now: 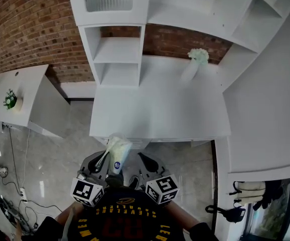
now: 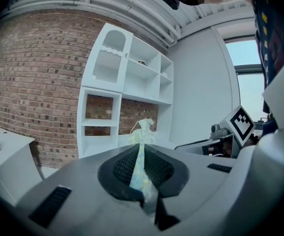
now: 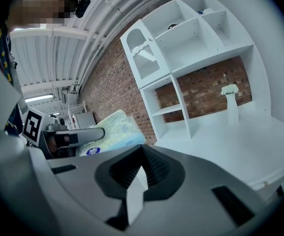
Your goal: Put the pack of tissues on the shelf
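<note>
The pack of tissues (image 1: 118, 152), pale green with a blue round label, is pinched by its edge in my left gripper (image 1: 107, 159), close in front of the person's chest. In the left gripper view the jaws (image 2: 142, 183) are shut on the pack's thin seam (image 2: 141, 149), which stands up between them. My right gripper (image 1: 144, 159) hovers just to the right of the pack, its jaws (image 3: 141, 176) closed with nothing in them. From the right gripper view the pack (image 3: 113, 134) shows at the left. The white shelf unit (image 1: 117, 59) stands ahead against the brick wall.
A white desk (image 1: 160, 109) stretches between me and the shelf, with a white vase of flowers (image 1: 197, 59) at its back right. A smaller white table (image 1: 19, 92) with a potted plant (image 1: 10, 99) stands at the left. Cables lie on the floor (image 1: 14, 205).
</note>
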`<state>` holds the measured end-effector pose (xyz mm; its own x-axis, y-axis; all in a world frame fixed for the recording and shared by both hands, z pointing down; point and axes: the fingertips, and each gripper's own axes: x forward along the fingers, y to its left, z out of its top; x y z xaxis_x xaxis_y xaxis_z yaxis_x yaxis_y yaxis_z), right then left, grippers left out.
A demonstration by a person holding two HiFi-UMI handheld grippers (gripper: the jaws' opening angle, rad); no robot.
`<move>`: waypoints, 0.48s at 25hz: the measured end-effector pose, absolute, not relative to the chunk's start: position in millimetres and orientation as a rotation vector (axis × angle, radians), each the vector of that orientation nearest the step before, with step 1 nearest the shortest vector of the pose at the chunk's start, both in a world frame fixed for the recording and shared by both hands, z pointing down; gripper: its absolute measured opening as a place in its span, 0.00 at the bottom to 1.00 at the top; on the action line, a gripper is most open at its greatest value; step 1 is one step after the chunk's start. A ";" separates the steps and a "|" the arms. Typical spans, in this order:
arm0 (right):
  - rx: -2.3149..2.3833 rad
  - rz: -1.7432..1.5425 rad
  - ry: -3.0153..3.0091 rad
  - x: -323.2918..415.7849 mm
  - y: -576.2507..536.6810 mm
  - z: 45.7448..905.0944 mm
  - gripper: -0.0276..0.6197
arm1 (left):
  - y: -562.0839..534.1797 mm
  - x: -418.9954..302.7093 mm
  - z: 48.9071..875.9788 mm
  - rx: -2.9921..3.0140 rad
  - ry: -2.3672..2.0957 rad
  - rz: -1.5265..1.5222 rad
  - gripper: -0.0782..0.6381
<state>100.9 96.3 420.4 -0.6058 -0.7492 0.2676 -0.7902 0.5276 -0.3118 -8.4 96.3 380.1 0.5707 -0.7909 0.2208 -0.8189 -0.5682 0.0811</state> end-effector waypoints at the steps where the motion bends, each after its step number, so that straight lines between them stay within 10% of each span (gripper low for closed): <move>1: 1.349 0.624 -2.651 100.0 90.5 421.3 0.04 | 90.5 -9.1 380.9 2.629 -1.350 0.240 0.12; 12: 1.411 0.624 -2.614 88.9 15.2 418.9 0.04 | 5.8 -21.8 381.4 2.655 -1.293 0.233 0.12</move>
